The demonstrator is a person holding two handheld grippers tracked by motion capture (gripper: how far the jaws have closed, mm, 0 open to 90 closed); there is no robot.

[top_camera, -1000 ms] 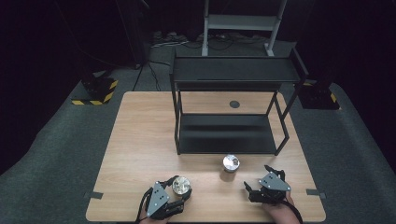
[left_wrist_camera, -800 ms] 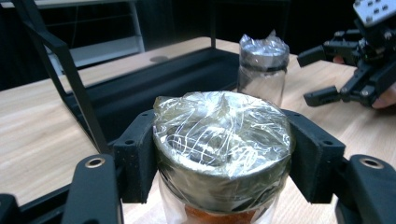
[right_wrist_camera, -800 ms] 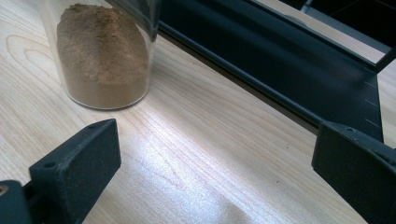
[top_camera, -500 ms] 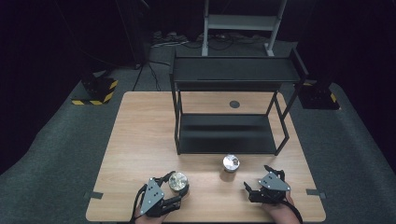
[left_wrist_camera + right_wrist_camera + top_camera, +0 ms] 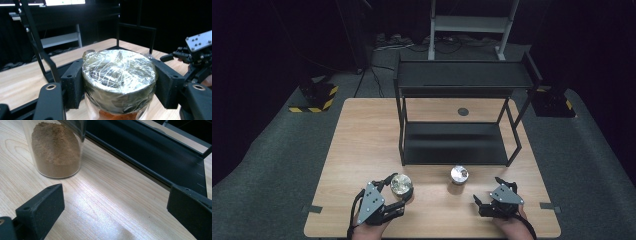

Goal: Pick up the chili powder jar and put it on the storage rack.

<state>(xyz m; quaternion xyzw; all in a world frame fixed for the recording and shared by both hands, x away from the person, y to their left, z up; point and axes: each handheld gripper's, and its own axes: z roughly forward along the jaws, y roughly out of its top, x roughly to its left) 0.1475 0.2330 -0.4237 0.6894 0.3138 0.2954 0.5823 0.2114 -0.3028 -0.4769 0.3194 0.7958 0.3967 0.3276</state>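
Note:
A clear jar (image 5: pixel 400 183) with brown powder and a film-wrapped dark lid (image 5: pixel 117 72) hangs just above the table's front left. My left gripper (image 5: pixel 401 190) is shut on it, and its black pads (image 5: pixel 73 85) press both sides of the lid. A second jar (image 5: pixel 459 174) of the same kind stands upright on the wood in front of the rack, its brown powder (image 5: pixel 57 150) plain in the right gripper view. Just right of and nearer than that jar, my right gripper (image 5: pixel 488 191) rests low at the front right, open (image 5: pixel 115 210), with only bare table between its jaws.
A black two-tier metal rack (image 5: pixel 462 80) stands across the middle of the wooden table (image 5: pixel 362 145), its lower shelf (image 5: pixel 150 152) close beyond the right gripper. A small dark disc (image 5: pixel 463 111) lies behind the rack. Dark floor surrounds the table.
My left gripper has risen a little with the jar held in it. The right gripper and the second jar have stayed where they were.

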